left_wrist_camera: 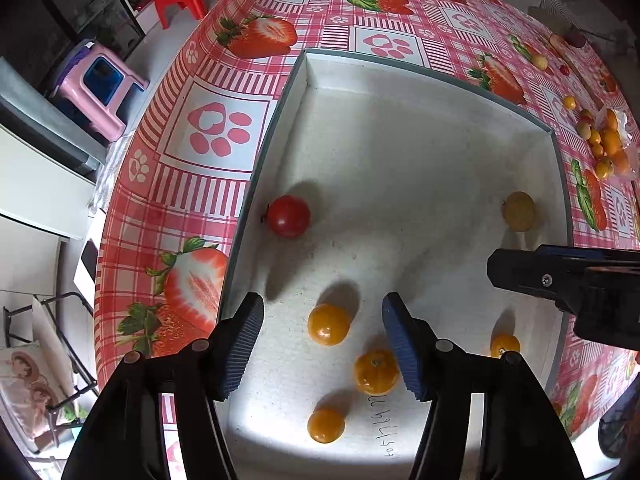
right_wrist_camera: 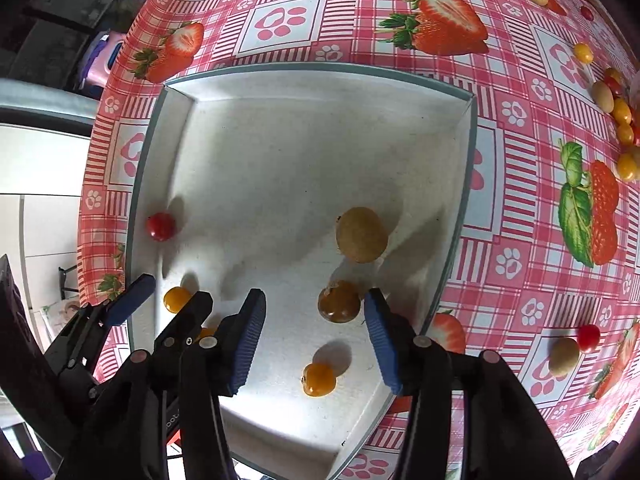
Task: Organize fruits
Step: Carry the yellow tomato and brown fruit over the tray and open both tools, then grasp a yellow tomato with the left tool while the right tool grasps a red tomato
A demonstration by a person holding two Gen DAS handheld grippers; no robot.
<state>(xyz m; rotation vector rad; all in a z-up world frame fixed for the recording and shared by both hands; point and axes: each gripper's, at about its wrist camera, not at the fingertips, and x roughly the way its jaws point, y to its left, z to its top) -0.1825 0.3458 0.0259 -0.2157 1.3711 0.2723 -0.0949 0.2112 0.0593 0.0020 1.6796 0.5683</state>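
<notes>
We see bright light glaring off the white box floor (left_wrist_camera: 400, 152), fruits casting soft shadows up-frame; fisheye bending warps the tablecloth (right_wrist_camera: 520, 240), and corners go black.

orange fruit (right_wrist_camera: 206, 332) half-hidden behind left gripper (right_wrist_camera: 166, 300)

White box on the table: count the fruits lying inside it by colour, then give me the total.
Red fruit: 1
Yellow-green fruit: 1
Orange fruits: 4
Total inside the white box: 6
</notes>
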